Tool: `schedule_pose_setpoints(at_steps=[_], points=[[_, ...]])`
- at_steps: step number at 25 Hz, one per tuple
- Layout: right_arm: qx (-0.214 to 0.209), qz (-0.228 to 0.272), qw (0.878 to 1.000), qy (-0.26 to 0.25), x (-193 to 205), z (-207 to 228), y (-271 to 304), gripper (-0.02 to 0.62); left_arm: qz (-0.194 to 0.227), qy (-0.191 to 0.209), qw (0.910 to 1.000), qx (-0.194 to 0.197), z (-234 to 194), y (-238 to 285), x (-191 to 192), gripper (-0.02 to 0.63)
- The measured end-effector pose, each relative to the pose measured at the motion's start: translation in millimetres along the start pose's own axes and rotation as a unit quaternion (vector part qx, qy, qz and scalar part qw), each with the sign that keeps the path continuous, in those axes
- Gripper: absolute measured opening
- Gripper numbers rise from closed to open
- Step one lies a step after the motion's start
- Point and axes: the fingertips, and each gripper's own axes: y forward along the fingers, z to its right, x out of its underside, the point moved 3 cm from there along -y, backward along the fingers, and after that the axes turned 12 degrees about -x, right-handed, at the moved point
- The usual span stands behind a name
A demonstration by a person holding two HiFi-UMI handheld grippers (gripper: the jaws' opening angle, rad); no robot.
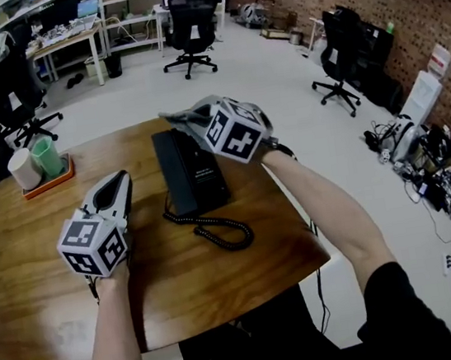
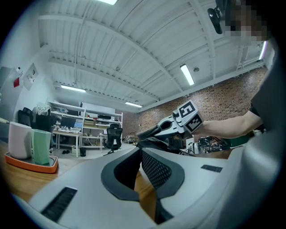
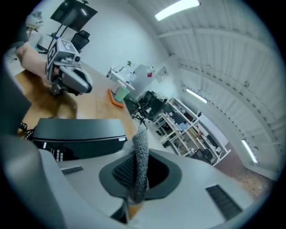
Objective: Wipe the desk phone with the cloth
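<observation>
At the left edge of the brown wooden table (image 1: 30, 269) stands an orange tray (image 1: 63, 174) with a white cup (image 1: 24, 168) and a pale green cup (image 1: 47, 156), well apart from the work. Next comes the left gripper (image 1: 117, 182). It lies low over the wood just beside the phone, its tongs are pressed together at the tips, and nothing is between them.

In the middle lies the black, flat desk phone (image 1: 191, 171), with its black coiled cord (image 1: 220, 232) curling toward the person.

Over the far right part of the phone is the right gripper (image 3: 139, 172). Its tongs pinch a grey knitted cloth (image 3: 142, 147), which stands up between them in a narrow fold. I cannot tell whether the cloth touches the phone.

The step in hand seems to be the wiping itself. To do it well, I would lower the free part of the cloth flat onto the phone and draw it along the length with light pressure. The phone is light and may slide, so the left gripper could rest on its near edge to steady it. It is better to keep away from the cord, which could catch.
</observation>
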Motion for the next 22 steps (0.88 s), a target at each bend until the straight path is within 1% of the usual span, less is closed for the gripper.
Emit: schedule_pose_setpoints(at_steps=[2,4,7,10,14,16,18,19,20,21,22], points=[[-0.016,-0.007,1.0,-0.014,3.7,-7.8,1.9,0.026,0.0,0.002,1.0,0.001,0.9,-0.1,-1.0,0.0],[-0.041,-0.008,0.998,-0.043,2.4,-22.3,-4.0,0.026,0.0,0.004,1.0,0.002,0.4,0.4,-2.6,0.0],[-0.086,-0.014,0.991,-0.099,1.3,-54.5,-16.8,0.026,0.001,0.005,1.0,0.001,-0.7,0.5,-3.5,0.0],[-0.12,-0.024,0.983,-0.136,8.0,-91.9,-34.3,0.026,0.0,0.005,1.0,0.002,-0.5,0.6,-3.4,0.0],[-0.173,-0.029,0.965,-0.194,16.6,-145.8,-54.7,0.026,0.0,0.004,1.0,0.0,-0.9,0.5,-2.0,0.0],[-0.209,-0.044,0.952,-0.221,22.4,-165.8,-65.0,0.026,0.0,0.004,1.0,0.001,-1.0,1.7,-2.5,0.0],[-0.243,-0.052,0.939,-0.238,25.5,-175.6,-73.2,0.026,0.0,0.004,1.0,0.001,-1.4,2.7,-3.0,0.0],[-0.25,-0.048,0.938,-0.235,24.7,-173.9,-75.7,0.026,-0.001,0.004,1.0,0.001,-1.6,2.7,-2.8,0.0],[-0.246,-0.037,0.943,-0.223,21.8,-165.8,-76.6,0.026,-0.001,0.004,1.0,0.001,-1.7,2.6,-2.5,0.0],[-0.226,-0.021,0.953,-0.2,17.1,-150.7,-75.9,0.026,-0.001,0.004,1.0,0.001,-1.9,2.4,-2.1,0.0],[-0.192,-0.003,0.967,-0.17,11.4,-129.1,-73.7,0.026,-0.001,0.004,1.0,0.001,-2.2,2.2,-1.8,0.0]])
